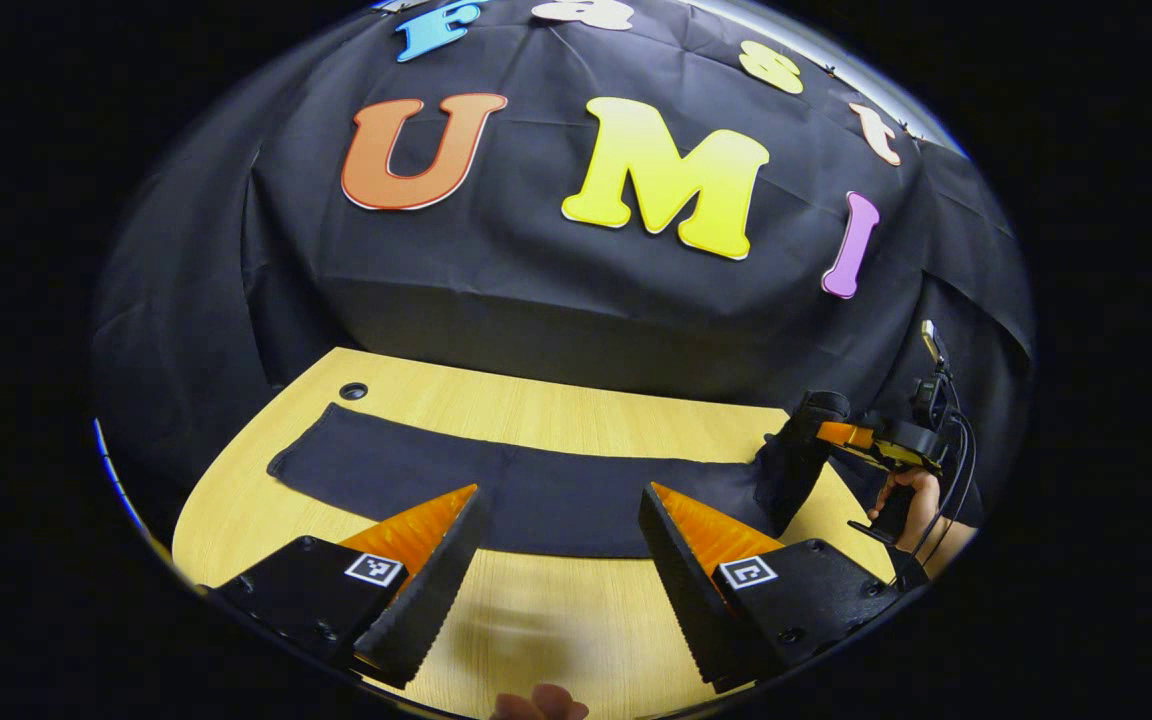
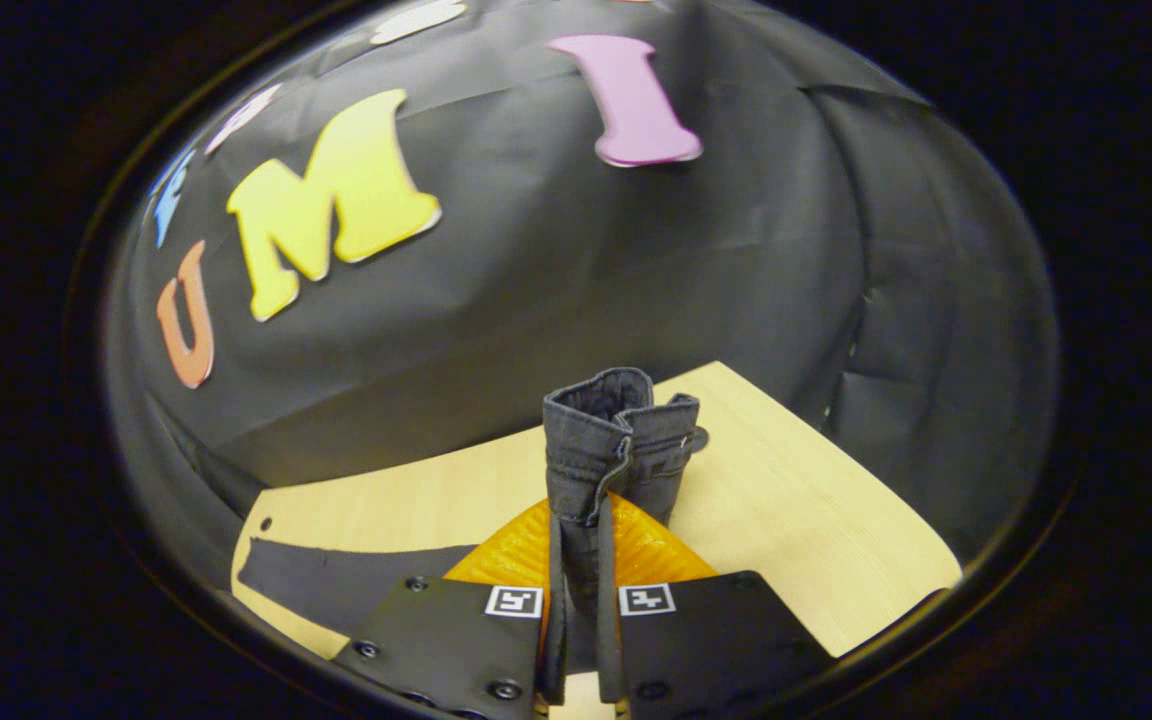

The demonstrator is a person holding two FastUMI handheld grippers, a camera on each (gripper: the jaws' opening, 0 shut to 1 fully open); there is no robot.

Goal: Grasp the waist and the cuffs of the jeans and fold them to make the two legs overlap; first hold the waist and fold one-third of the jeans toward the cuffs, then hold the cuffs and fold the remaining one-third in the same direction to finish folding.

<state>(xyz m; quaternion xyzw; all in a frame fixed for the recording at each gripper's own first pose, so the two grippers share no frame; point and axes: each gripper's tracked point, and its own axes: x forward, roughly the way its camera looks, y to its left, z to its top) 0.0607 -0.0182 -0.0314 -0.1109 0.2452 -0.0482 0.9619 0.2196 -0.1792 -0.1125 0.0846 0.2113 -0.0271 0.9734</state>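
The jeans' waist (image 2: 616, 440) is clamped upright in the right gripper (image 2: 581, 560); the left gripper (image 1: 561, 520) is held spread above the legs (image 1: 496, 480)

the left gripper (image 1: 561, 515) is hovering above the near side of the wooden table (image 1: 536, 620), its two fingers spread wide with nothing between them. beyond the fingertips, dark jeans (image 1: 496, 480) are lying flat in a long band across the tabletop, one end reaching toward a small round hole (image 1: 353, 390) in the table's far left corner. at the right end the fabric is rising off the table, gathered up at the right gripper (image 1: 816, 425), which a hand (image 1: 911, 495) is holding by its grip, cables trailing down beside it. a fingertip (image 1: 539, 705) is peeking in at the bottom edge.
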